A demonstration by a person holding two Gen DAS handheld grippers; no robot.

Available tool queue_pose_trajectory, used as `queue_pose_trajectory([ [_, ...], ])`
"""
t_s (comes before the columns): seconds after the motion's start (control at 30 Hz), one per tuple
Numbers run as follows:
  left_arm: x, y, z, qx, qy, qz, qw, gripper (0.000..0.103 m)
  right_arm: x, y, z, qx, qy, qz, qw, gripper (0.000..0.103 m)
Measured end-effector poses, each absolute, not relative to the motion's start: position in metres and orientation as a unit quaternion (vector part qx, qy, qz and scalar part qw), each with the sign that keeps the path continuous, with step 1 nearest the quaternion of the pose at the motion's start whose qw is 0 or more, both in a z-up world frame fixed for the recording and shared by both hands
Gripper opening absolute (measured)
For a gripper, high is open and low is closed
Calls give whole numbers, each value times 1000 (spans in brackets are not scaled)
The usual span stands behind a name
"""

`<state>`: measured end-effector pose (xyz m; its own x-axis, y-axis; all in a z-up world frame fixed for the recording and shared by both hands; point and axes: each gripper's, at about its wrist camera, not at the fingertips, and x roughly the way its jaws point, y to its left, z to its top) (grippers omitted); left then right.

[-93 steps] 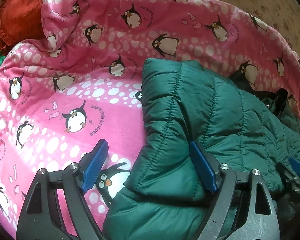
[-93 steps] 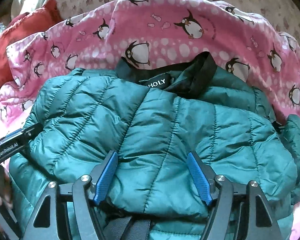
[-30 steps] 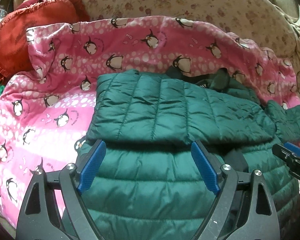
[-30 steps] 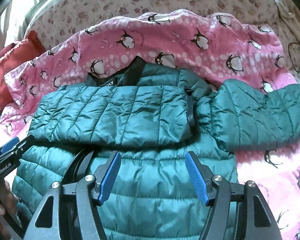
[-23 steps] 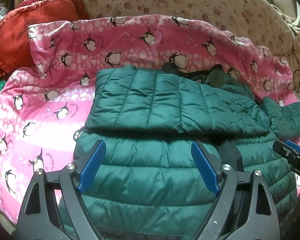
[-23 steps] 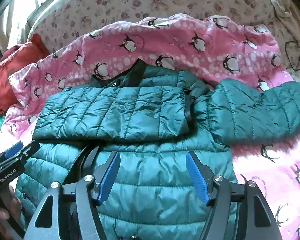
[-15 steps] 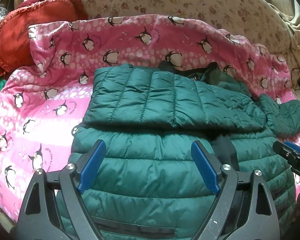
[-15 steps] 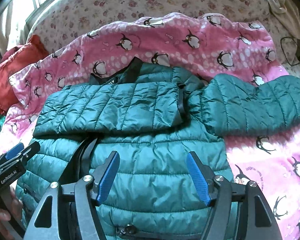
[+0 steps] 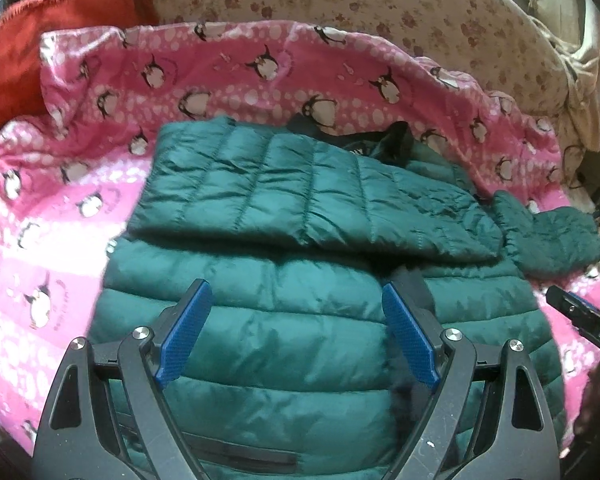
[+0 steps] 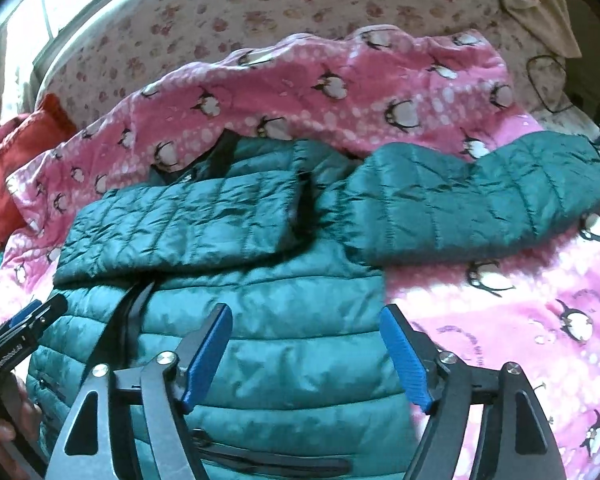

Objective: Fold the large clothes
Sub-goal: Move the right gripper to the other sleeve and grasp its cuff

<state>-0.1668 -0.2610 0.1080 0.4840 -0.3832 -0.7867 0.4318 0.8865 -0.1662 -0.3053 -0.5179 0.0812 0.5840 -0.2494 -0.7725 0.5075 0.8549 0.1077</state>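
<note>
Left wrist view, jaws: the left gripper (image 9: pixel 296 334) has its blue-padded jaws spread wide and released; nothing is pinched; they hang above the jacket body
Left wrist view, garment: the dark green quilted puffer jacket (image 9: pixel 284 344) lies flat under and beyond the jaws on the pink penguin-print fleece blanket (image 9: pixel 52 216); one sleeve is folded across the chest just beyond the jaw tips; the other sleeve's cuff reaches out far right of the jaws
Left wrist view, surroundings: a red frilled cushion (image 9: pixel 40 44) sits far beyond and left; a cream floral sheet (image 9: pixel 380 4) lies past the blanket; the other tool's black tip shows at the right edge
Right wrist view, jaws: the right gripper (image 10: pixel 306 354) is opening; its pads clear the fabric; jacket hem lies below the left jaw, blanket below the right
Right wrist view, garment: unfolded sleeve stretches beyond and right of the jaws; black zipper runs left of them
Right wrist view, person: a hand (image 10: pixel 4 432) holds the left tool at the left edge
</note>
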Motion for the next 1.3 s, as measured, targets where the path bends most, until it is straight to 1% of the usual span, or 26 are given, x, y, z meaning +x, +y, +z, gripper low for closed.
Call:
queue_pose_trajectory([
  [0.37, -167, -267, 103, 22, 462, -247, 851, 87, -361, -613, 86, 193, 374, -316, 850, 76],
  [0.7, -162, -261, 97, 20, 473, -236, 849, 87, -420, -725, 94, 293, 300, -393, 818, 76],
  [0.97, -156, -252, 98, 20, 470, -220, 855, 87, -422, -786, 94, 339, 248, -405, 812, 76],
  [1.07, -152, -248, 95, 22, 473, -211, 855, 87, -416, -805, 90, 361, 241, -403, 806, 70],
  [1.13, -149, -245, 94, 22, 475, -206, 855, 87, -414, -812, 87, 368, 237, -407, 802, 58],
  [1.17, -147, -243, 93, 20, 476, -203, 856, 87, -413, -815, 87, 369, 232, -409, 802, 55],
  [1.23, -145, -240, 93, 16, 474, -199, 857, 87, -415, -815, 90, 378, 215, -408, 803, 44],
  [1.27, -144, -238, 93, 14, 474, -198, 858, 87, -416, -814, 93, 380, 207, -405, 806, 41],
  [1.3, -144, -237, 92, 12, 475, -197, 858, 87, -417, -812, 97, 377, 203, -401, 809, 34],
])
